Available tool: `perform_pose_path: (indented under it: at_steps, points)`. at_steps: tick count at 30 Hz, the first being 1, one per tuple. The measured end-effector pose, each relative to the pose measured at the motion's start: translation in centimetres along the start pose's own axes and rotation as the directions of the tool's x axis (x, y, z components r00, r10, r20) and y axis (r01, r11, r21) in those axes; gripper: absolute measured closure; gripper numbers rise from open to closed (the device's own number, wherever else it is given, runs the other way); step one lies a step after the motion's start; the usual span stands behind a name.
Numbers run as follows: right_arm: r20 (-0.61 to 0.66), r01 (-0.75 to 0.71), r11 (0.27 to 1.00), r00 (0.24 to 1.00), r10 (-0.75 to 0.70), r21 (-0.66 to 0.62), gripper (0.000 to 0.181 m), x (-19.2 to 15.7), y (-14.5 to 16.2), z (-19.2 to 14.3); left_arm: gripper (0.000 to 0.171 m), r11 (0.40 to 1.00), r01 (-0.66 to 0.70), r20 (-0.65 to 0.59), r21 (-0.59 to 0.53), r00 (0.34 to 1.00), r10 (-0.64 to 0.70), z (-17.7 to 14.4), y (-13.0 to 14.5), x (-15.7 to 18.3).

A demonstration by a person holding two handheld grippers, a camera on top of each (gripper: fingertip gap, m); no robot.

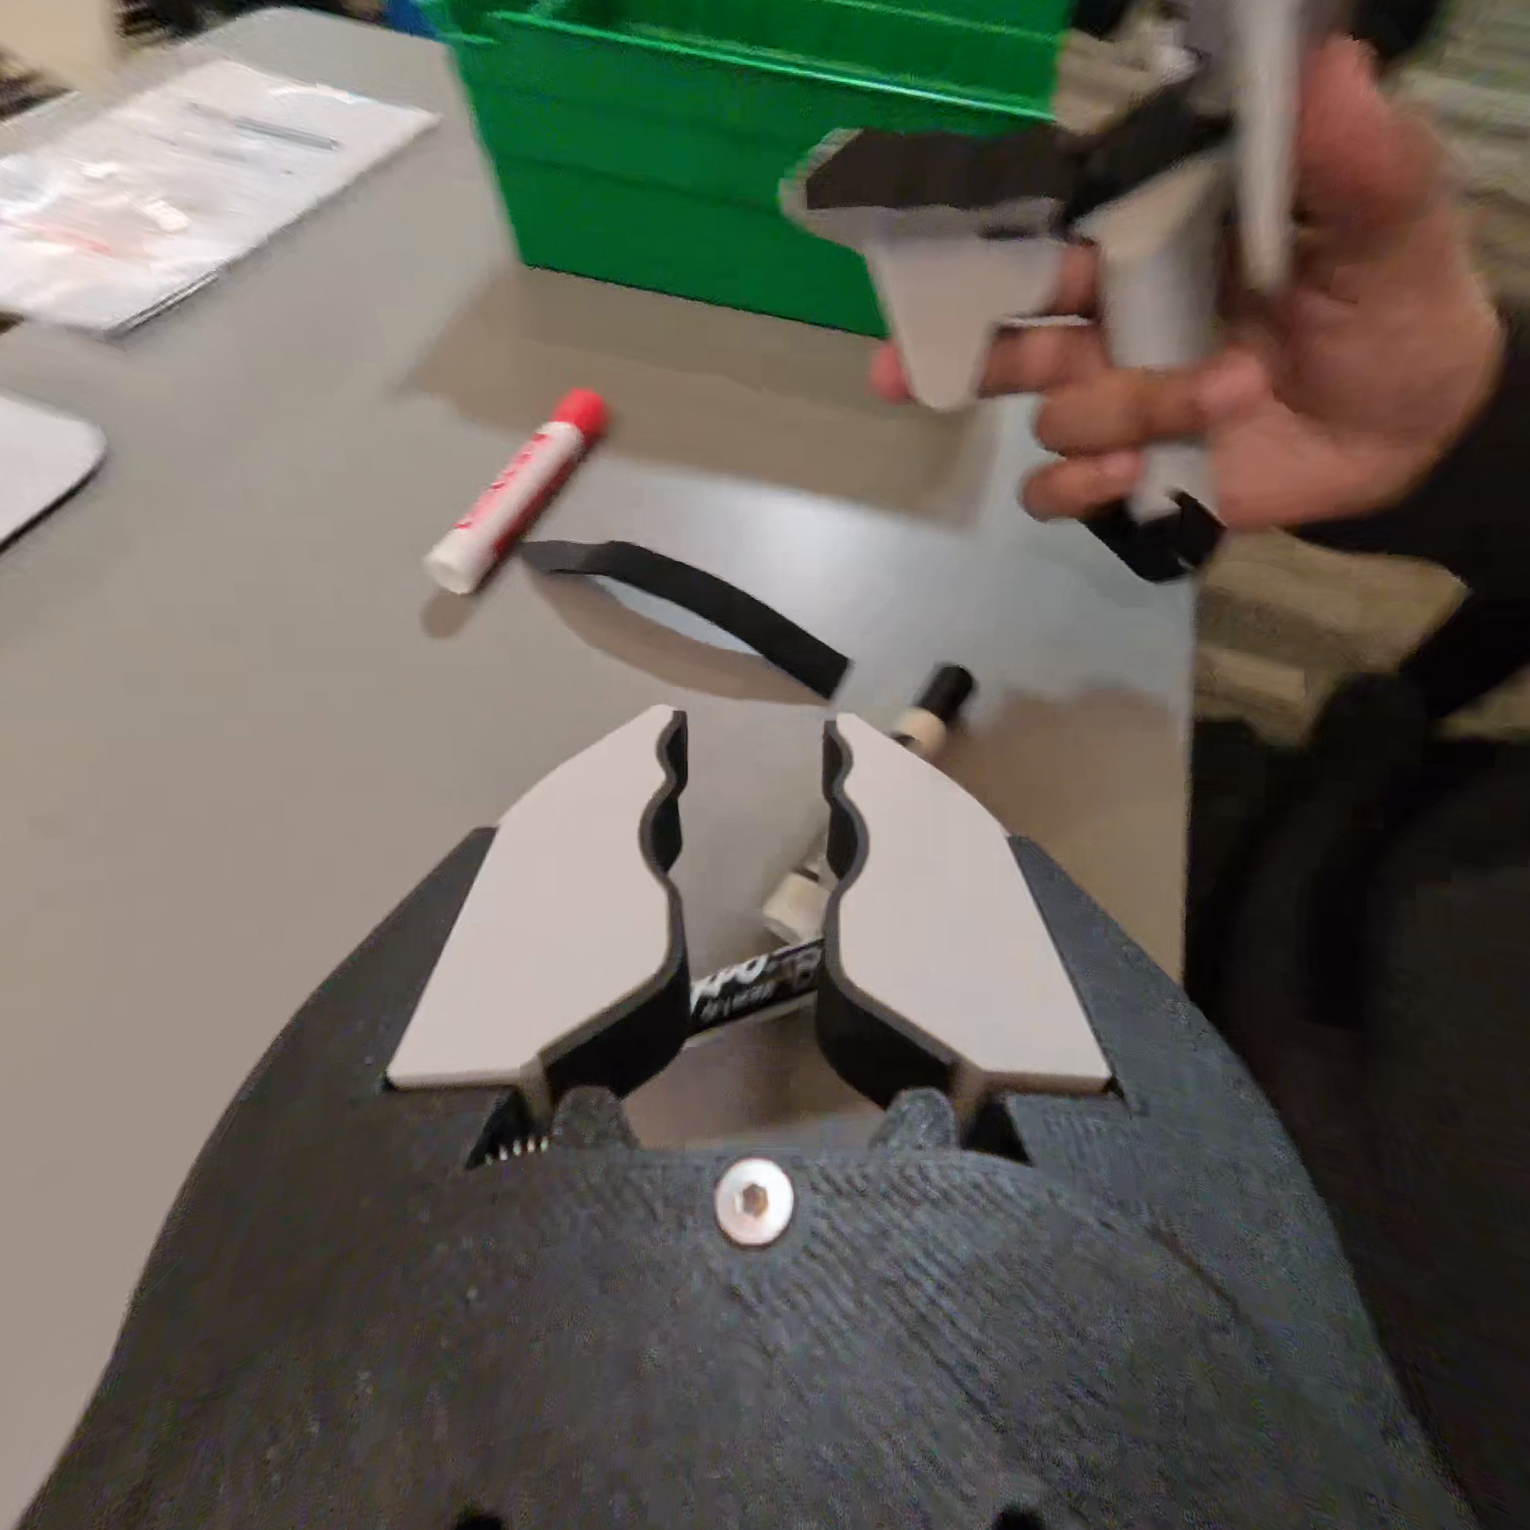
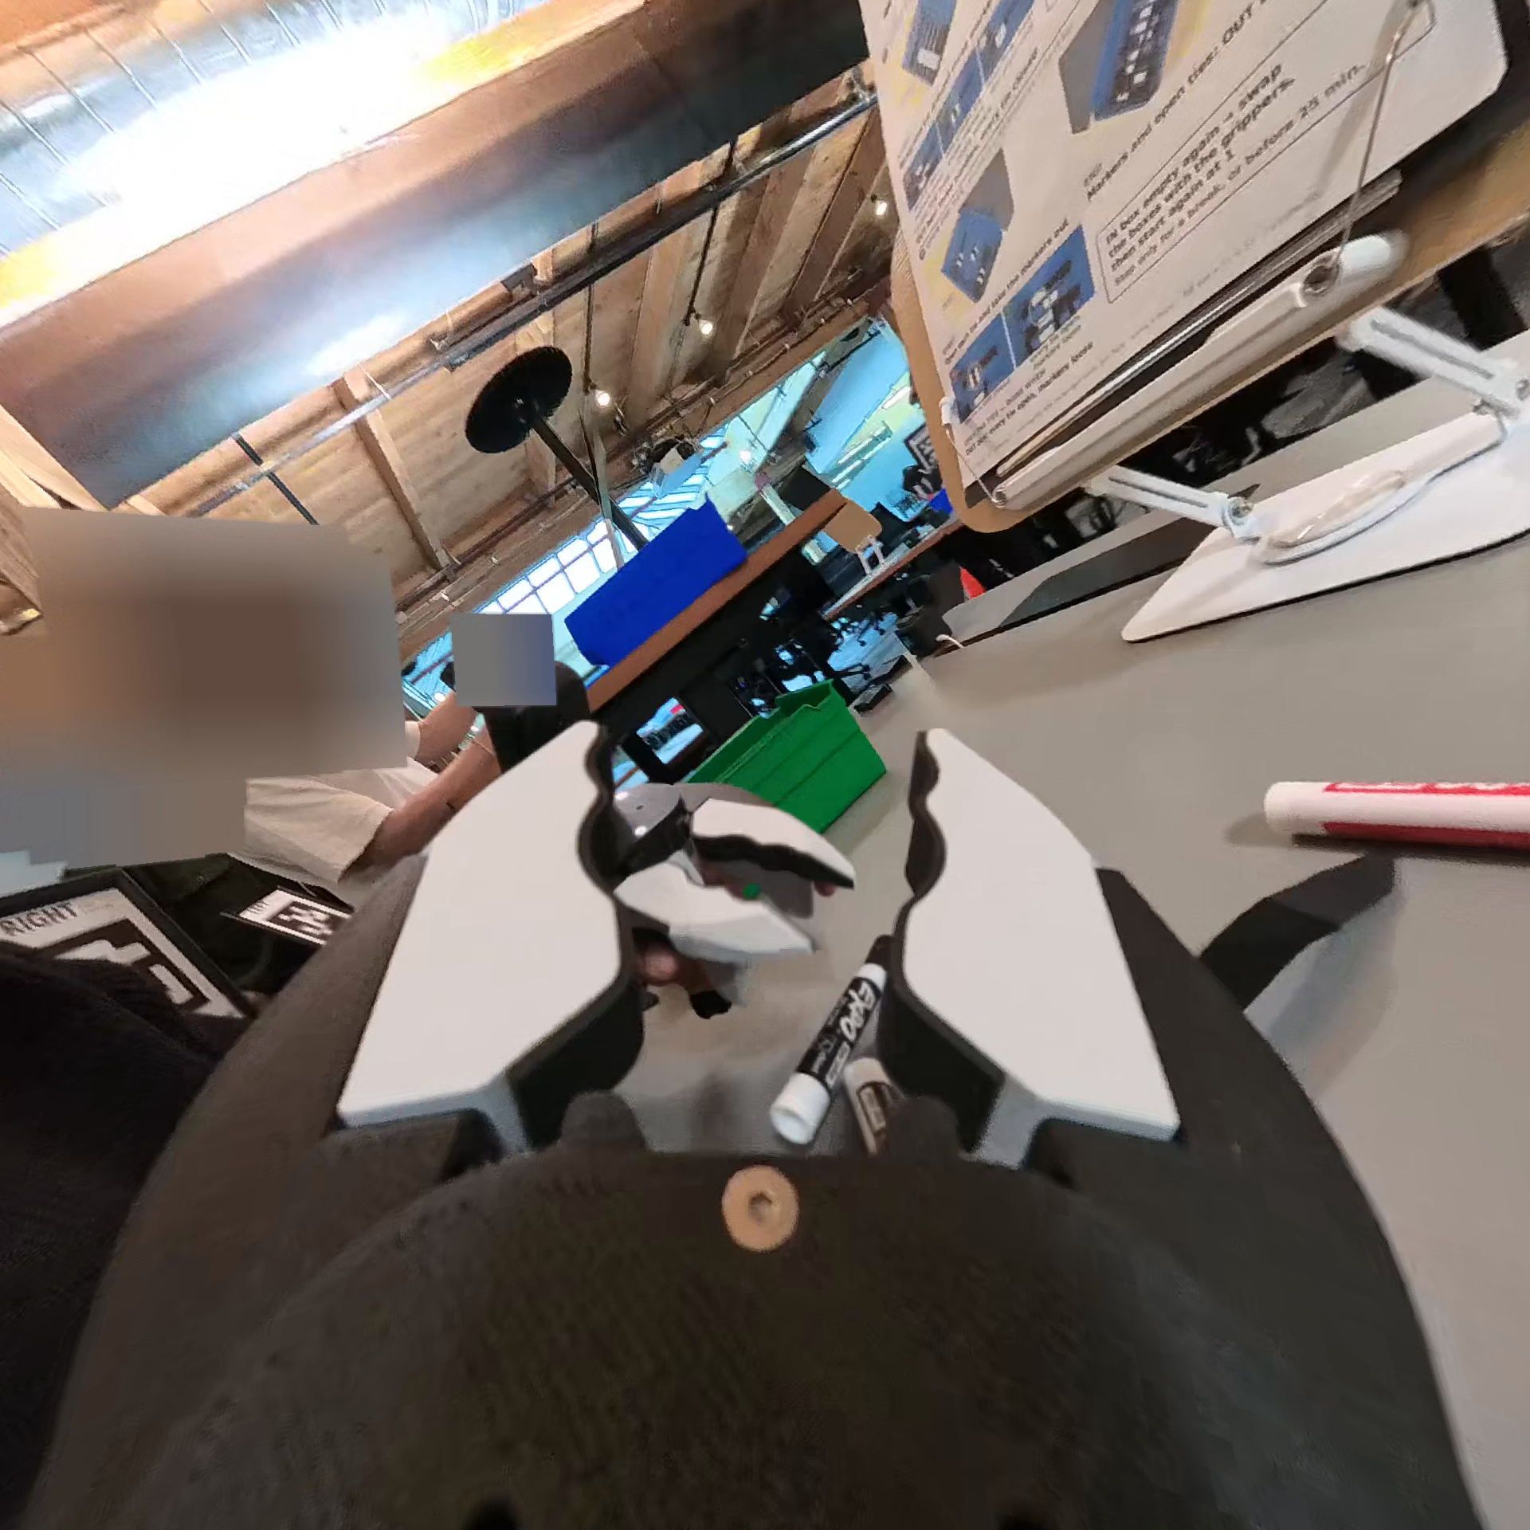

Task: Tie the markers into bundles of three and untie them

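A: Left wrist view: status of the left gripper?
B: Jaws apart, empty, above two black-capped white markers. A red-capped white marker and curved black strap lie apart on the grey table.
A: Right gripper?
B: Jaws apart, empty.

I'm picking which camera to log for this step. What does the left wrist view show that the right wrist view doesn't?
Left view only: the hand holding the right gripper, and clear bags.

Right view only: an instruction board, its white stand, a blue bin, people.

Both: red marker, black markers, black strap, green bin, grey table.
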State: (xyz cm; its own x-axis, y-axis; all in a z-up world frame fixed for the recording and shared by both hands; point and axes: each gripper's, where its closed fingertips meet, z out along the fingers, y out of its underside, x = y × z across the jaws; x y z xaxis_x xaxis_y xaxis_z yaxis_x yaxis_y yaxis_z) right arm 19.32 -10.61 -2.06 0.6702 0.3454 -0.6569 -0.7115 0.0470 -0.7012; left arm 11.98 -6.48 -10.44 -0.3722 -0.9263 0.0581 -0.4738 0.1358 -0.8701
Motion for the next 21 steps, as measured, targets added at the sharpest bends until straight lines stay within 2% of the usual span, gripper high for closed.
perform_pose_path:
  at_steps: [2, 4, 6, 9, 10, 13, 15, 18, 21]
  points:
    - [0.01, -0.046, 0.999, 0.999, 0.046, -0.012, 0.113, 0.1, 0.2, -0.1, 0.135, 0.988, -0.156, -0.045, -0.017, 0.987, 0.155, -1.2, 0.7, 1.4]
    - [0.021, -0.072, 0.997, 0.997, 0.073, -0.042, 0.113, 0.2, 0.8, -0.1, 0.134, 0.939, -0.326, 0.0, -0.108, 0.945, 0.328, -2.3, 3.0, 0.8]
    - [0.03, -0.079, 0.994, 0.996, 0.081, -0.072, 0.112, 0.1, 1.3, 0.1, 0.135, 0.888, -0.405, 0.012, -0.218, 0.909, 0.417, -3.1, 5.7, -0.2]
    - [0.038, -0.083, 0.989, 0.995, 0.088, -0.122, 0.112, 0.1, 2.4, 0.5, 0.138, 0.861, -0.383, -0.111, -0.334, 0.923, 0.368, -4.0, 9.2, 0.1]
    - [0.043, -0.087, 0.988, 0.995, 0.093, -0.131, 0.112, 0.0, 2.6, 0.6, 0.145, 0.863, -0.367, -0.135, -0.347, 0.93, 0.341, -4.3, 9.8, 0.2]
    - [0.054, -0.088, 0.986, 0.994, 0.097, -0.145, 0.113, -0.3, 2.9, 0.8, 0.15, 0.848, -0.328, -0.208, -0.416, 0.942, 0.262, -5.4, 11.9, 0.8]
    - [0.05, -0.077, 0.986, 0.995, 0.085, -0.148, 0.113, -0.3, 2.9, 0.7, 0.151, 0.828, -0.333, -0.173, -0.452, 0.943, 0.285, -6.0, 12.7, 0.0]
    - [0.045, -0.077, 0.986, 0.995, 0.085, -0.148, 0.114, 0.0, 2.8, 0.7, 0.15, 0.876, -0.292, -0.085, -0.383, 0.956, 0.281, -6.3, 11.8, -0.6]
    - [0.049, -0.104, 0.985, 0.993, 0.111, -0.137, 0.114, 0.0, 2.7, 0.7, 0.146, 0.906, -0.264, -0.015, -0.331, 0.961, 0.275, -8.0, 10.5, -1.3]
